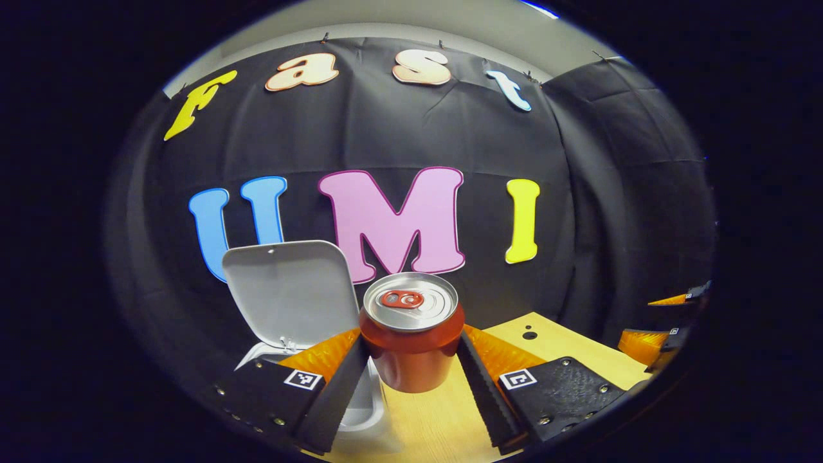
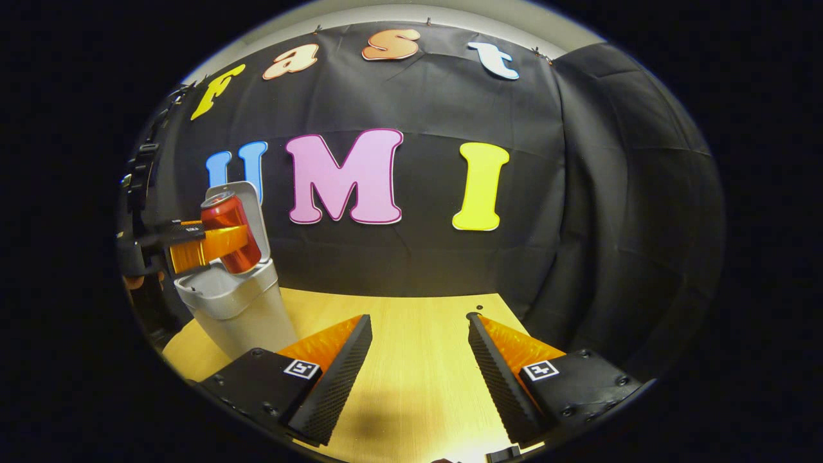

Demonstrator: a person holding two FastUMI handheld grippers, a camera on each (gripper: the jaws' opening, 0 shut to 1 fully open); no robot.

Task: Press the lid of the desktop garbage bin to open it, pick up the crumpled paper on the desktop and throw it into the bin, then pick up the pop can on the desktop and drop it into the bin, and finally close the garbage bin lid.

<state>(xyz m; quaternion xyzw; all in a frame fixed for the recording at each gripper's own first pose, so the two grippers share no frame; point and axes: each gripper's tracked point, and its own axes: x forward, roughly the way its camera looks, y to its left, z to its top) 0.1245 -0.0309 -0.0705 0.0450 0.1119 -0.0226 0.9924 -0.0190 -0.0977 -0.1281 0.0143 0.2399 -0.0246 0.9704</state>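
The pop can (image 1: pixel 411 334) is held upright between the two fingers of the left gripper (image 1: pixel 411 370), which are pressed against its opposite sides at mid-height; the top with its pull tab is left exposed above the fingers. In the right gripper view the same can (image 2: pixel 231 235) is seen raised off the desktop and carried at the level of the bin's mouth, tilted slightly, with the raised lid (image 2: pixel 247 206) directly behind it. A side grip of this kind is judged suitable because the can's bottom end is kept free to enter the opening first. The garbage bin (image 2: pixel 238 308) is located just beyond and to the left of the left gripper's fingers, and its lid (image 1: pixel 289 292) is stood open and nearly vertical, so the mouth is unobstructed. The step in hand is judged to be the drop of the can; the lid closure is not yet done. Whether the crumpled paper is already in the bin cannot be told, since the interior is hidden. The right gripper (image 2: pixel 418 373) is held with its jaws wide apart and nothing between them, low over the wooden desktop (image 2: pixel 418 334) and well apart from the bin, presumably to be kept out of the way. A release directly above the mouth is called for, as an off-centre drop could strike the rim.
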